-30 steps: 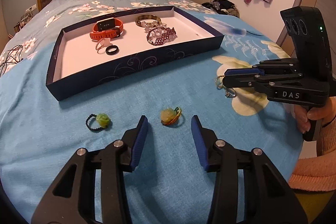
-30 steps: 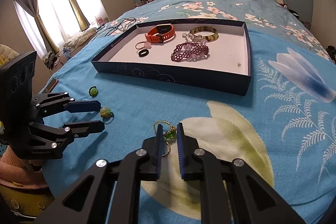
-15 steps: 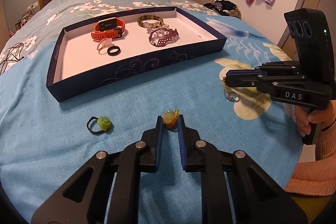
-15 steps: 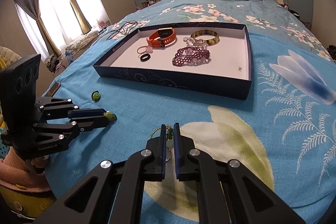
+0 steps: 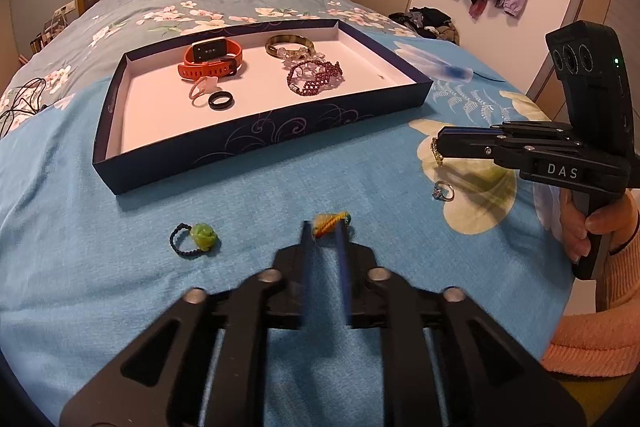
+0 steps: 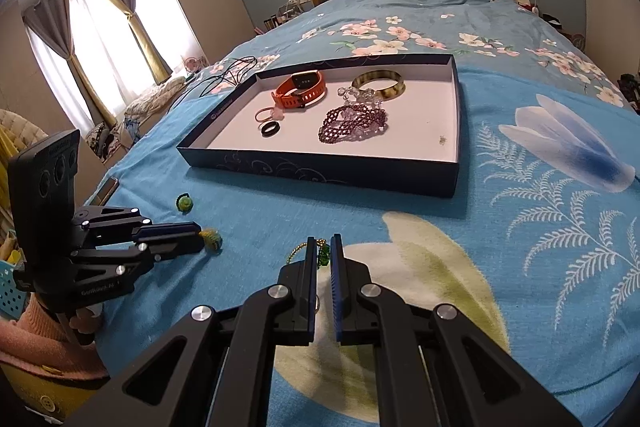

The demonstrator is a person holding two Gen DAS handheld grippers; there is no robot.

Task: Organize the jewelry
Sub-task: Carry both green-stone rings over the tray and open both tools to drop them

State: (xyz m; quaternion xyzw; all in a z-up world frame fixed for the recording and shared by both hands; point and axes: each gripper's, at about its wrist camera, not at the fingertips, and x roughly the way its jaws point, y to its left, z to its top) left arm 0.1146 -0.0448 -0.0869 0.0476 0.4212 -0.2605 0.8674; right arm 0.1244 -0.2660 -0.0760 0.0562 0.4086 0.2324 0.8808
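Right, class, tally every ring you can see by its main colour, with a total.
pink ring: 1
black ring: 1
green ring: 1
yellow ring: 1
silver ring: 1
Total: 5

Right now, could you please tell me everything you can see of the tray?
The tray is a shallow, open rectangular box, apparently cardboard: dark navy walls printed with pale swirls, plain white inside. It lies flat on the blue bedspread, beyond both grippers and untouched by them. Inside lie an orange watch, a brown bangle, a purple beaded bracelet, clear beads, a pink ring, a black ring and a small speck.
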